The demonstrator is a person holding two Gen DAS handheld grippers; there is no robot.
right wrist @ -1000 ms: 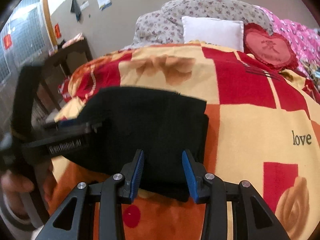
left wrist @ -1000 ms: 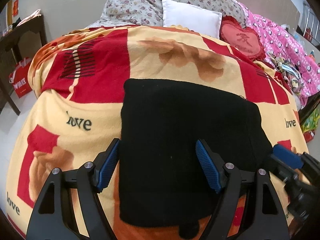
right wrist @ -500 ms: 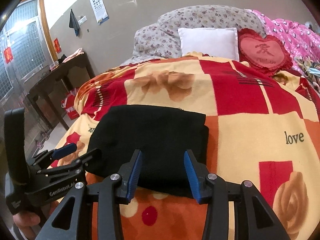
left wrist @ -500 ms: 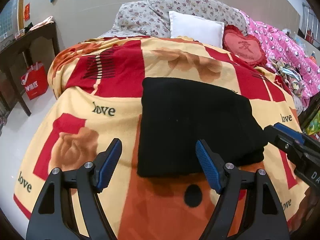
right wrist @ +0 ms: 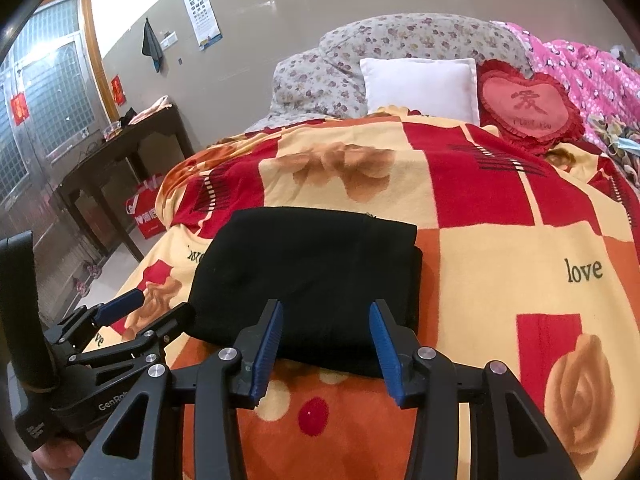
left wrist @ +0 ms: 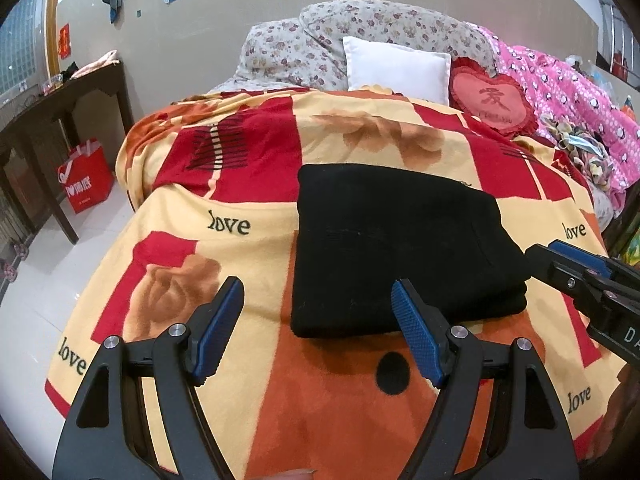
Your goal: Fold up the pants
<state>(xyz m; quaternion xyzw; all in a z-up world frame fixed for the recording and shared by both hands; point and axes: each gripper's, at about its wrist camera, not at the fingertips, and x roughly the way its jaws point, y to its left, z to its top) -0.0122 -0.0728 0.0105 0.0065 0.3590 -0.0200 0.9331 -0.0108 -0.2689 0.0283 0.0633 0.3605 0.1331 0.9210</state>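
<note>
The black pants [left wrist: 396, 248] lie folded into a compact rectangle on the red, yellow and orange blanket [left wrist: 248, 184]. They also show in the right wrist view [right wrist: 312, 276]. My left gripper [left wrist: 318, 328] is open and empty, held back above the near edge of the pants. My right gripper [right wrist: 326, 344] is open and empty, just short of the pants' near edge. The right gripper also shows at the right of the left wrist view [left wrist: 560, 256]. The left gripper shows at the lower left of the right wrist view [right wrist: 152, 312].
A white pillow [left wrist: 396, 68], a red heart cushion [left wrist: 494, 102] and a floral quilt [left wrist: 360, 32] lie at the head of the bed. A pink quilt [left wrist: 572, 96] lies on the right. A dark wooden table [left wrist: 52, 108] and a red bag [left wrist: 86, 176] stand left.
Both grippers have pulled back and up from the folded pants, so more of the bed shows. The pants lie still on the blanket.
</note>
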